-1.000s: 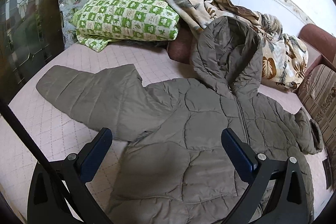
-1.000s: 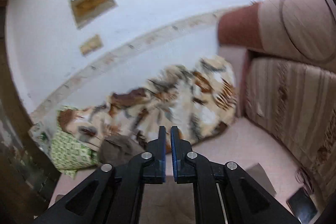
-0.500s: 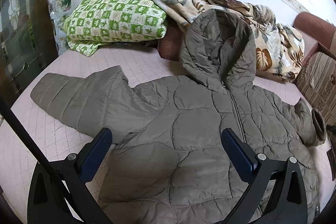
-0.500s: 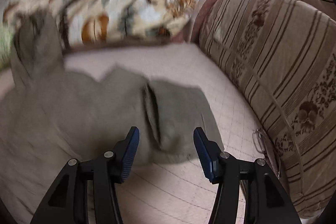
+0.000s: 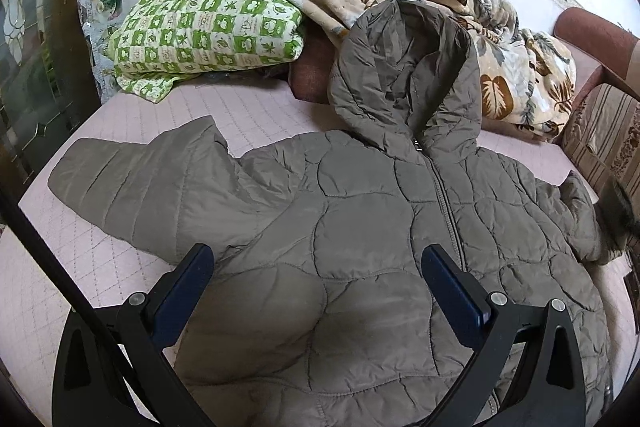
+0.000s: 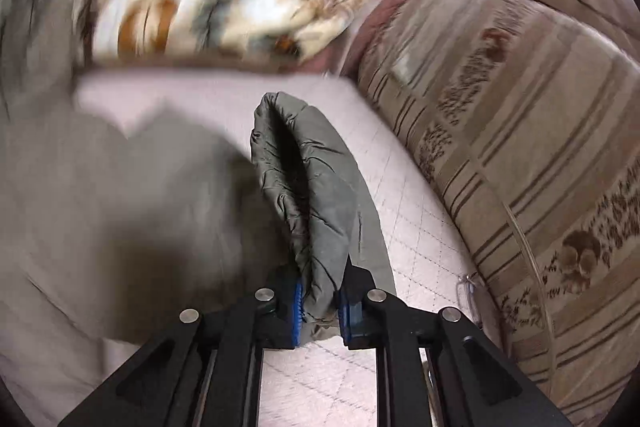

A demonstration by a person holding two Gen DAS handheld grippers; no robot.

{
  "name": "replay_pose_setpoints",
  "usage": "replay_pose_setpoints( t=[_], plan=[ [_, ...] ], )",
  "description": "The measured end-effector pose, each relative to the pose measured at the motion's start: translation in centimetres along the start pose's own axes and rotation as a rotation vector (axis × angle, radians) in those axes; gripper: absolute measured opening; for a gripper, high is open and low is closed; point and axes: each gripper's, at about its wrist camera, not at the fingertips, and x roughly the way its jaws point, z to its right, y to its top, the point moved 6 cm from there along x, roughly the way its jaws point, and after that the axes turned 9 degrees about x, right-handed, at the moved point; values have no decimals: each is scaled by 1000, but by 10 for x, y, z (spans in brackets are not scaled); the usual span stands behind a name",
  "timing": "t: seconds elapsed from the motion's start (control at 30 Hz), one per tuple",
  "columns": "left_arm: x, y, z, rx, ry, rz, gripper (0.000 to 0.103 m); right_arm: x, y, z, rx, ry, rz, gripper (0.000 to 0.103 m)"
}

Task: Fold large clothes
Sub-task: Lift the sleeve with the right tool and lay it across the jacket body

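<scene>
An olive quilted hooded jacket [image 5: 360, 227] lies front up on a pink quilted bed, hood toward the wall, left sleeve [image 5: 132, 183] spread out to the left. My left gripper [image 5: 316, 279] is open and empty, hovering above the jacket's lower front. My right gripper [image 6: 320, 303] is shut on the cuff of the right sleeve [image 6: 308, 195] and holds it lifted off the bed. In the left wrist view the right gripper [image 5: 618, 215] shows as a dark blur at the right sleeve's end.
A green checked pillow [image 5: 208, 27] and a leaf-patterned blanket [image 5: 500, 67] are piled at the wall. A striped brown sofa cushion [image 6: 520, 167] borders the bed's right side. Eyeglasses [image 6: 468, 287] lie by the cushion.
My right gripper swung down from facing the wall, opened, then closed on the right sleeve's cuff and lifted it. My left gripper drifted slightly over the jacket, still open.
</scene>
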Motion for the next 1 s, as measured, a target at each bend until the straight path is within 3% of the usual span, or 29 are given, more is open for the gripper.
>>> replay_pose_setpoints(
  t=[0.07, 0.23, 0.4, 0.57, 0.73, 0.87, 1.0],
  plan=[
    [-2, 1, 0, -2, -3, 4, 103, -31, 24, 10, 99, 84, 40, 14],
    [-12, 3, -4, -19, -11, 26, 103, -112, 73, -4, 192, 272, 114, 14],
    [-22, 3, -15, -38, -6, 44, 103, -203, 113, -66, 180, 490, 185, 14],
    [-27, -1, -29, -59, -3, 42, 103, -258, 119, -147, 134, 665, 196, 14],
    [-29, -5, -46, -90, 0, 38, 103, -269, 103, -233, 53, 749, 166, 14],
    [-29, -9, -56, -118, -3, 25, 103, -243, 67, -307, -8, 759, 100, 14],
    [-27, -11, -62, -133, 0, 15, 103, -201, 35, -350, -51, 743, 34, 14]
  ],
)
